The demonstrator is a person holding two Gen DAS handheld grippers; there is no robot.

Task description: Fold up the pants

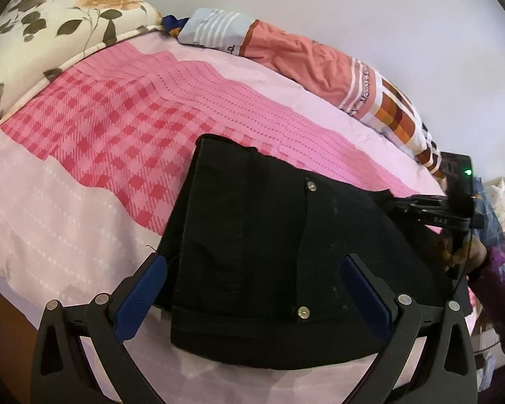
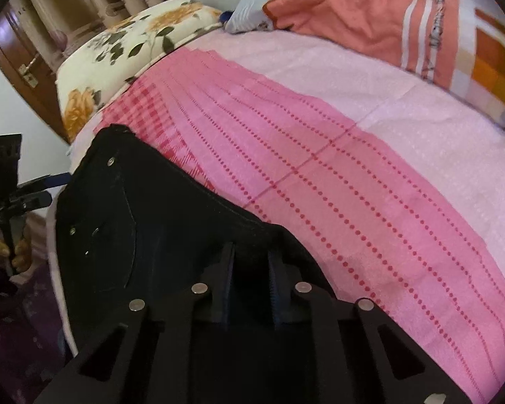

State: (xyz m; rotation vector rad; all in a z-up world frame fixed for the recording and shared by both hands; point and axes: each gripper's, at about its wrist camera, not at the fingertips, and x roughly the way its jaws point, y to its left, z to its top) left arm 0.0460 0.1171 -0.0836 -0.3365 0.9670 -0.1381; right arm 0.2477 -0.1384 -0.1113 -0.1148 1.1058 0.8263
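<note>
The black pants (image 1: 252, 252) are laid folded on the bed (image 1: 67, 202), long axis toward 11 o'clock. The left tool (image 1: 252, 289) is spread apart above them. The right tool (image 2: 250, 266) is seen nearly together over their edge; whether cloth is pinched cannot be told.

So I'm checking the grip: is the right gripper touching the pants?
Cannot tell. In the right wrist view the right gripper sits nearly closed against the black pants; black-on-black hides contact.
</note>
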